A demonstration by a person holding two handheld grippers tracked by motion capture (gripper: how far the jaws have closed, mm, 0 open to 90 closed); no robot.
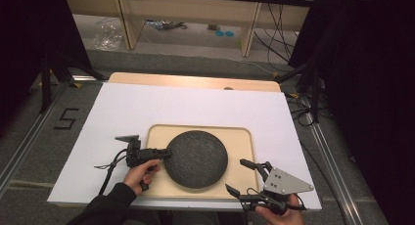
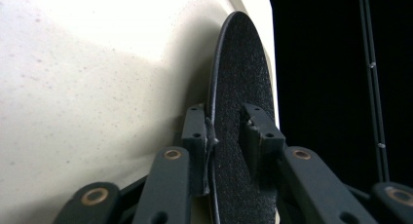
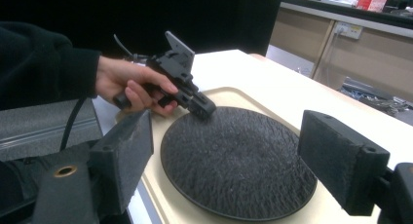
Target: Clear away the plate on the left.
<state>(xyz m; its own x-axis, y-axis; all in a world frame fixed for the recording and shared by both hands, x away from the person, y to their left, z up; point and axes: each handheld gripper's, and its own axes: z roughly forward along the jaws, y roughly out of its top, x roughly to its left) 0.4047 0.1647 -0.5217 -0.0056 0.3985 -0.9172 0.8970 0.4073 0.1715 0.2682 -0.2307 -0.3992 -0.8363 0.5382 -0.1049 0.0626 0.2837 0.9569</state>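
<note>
- The dark round plate (image 1: 197, 158) lay flat on the beige tray (image 1: 244, 137), on the white counter (image 1: 147, 102).
- Placement looked done; withdrawal remained.
- The left gripper (image 1: 165, 153) straddled the plate's rim, one pad touching, the other apart: released.
- The right gripper (image 1: 243, 176) stood wide open, empty, beside the tray.

Your high view looks forward and down from above your side of the white-topped table (image 1: 122, 107), far enough back to take in the whole pale beige rectangular tray (image 1: 240, 137) and the floor beyond. Your left gripper view sits very close, rolled on its side, looking along the rim of the round, dark grey, rough-textured plate (image 2: 241, 87). Your right gripper view looks low across the table from near the tray's corner toward your left hand (image 3: 129, 85). All three views share the plate and the tray.
</note>
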